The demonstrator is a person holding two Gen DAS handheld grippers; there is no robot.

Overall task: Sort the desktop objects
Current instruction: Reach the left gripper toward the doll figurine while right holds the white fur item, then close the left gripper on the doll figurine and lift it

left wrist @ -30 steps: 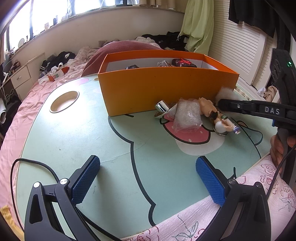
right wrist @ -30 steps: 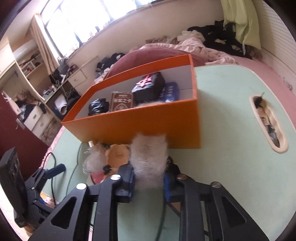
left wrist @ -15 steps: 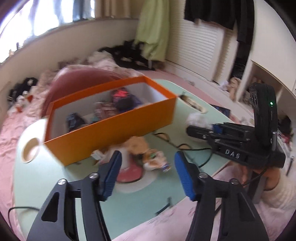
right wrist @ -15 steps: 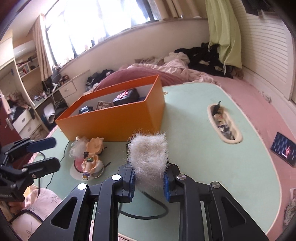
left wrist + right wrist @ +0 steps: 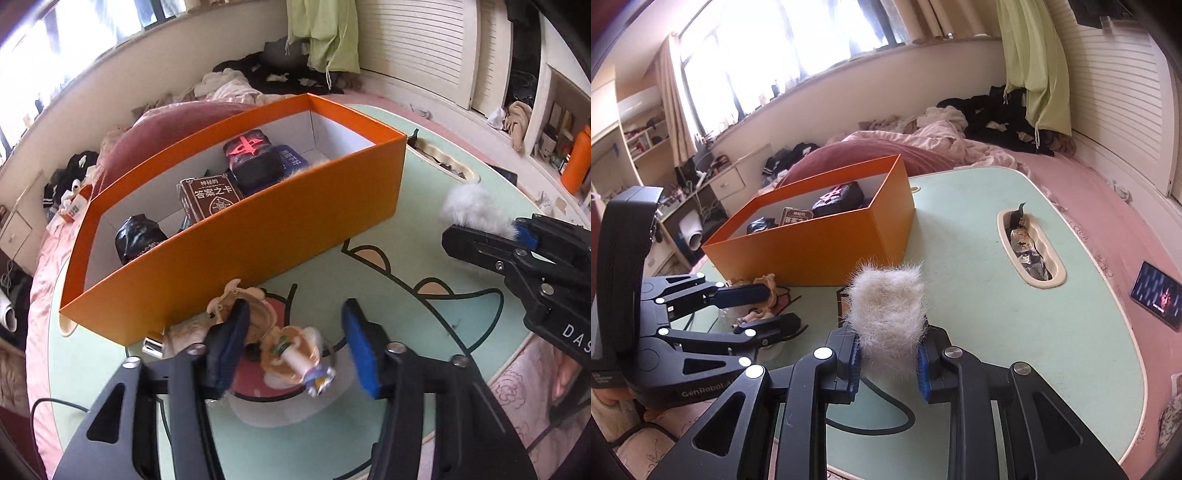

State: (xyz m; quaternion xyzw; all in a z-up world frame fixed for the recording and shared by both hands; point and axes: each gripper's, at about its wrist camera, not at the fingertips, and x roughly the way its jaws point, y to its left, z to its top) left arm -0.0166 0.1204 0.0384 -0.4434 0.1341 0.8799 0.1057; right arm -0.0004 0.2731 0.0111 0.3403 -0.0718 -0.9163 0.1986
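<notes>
Right gripper [image 5: 886, 363] view alone shows phone [image 5: 1156, 299] beyond table [image 5: 1015, 302].

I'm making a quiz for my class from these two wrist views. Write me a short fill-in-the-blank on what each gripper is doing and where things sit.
1. The right gripper is shut on a white ____ tuft.
2. The left gripper hangs over a small ____ lying on the table.
3. The brown card box lies inside the ____ box.

Missing words: fluffy; figurine; orange
</notes>
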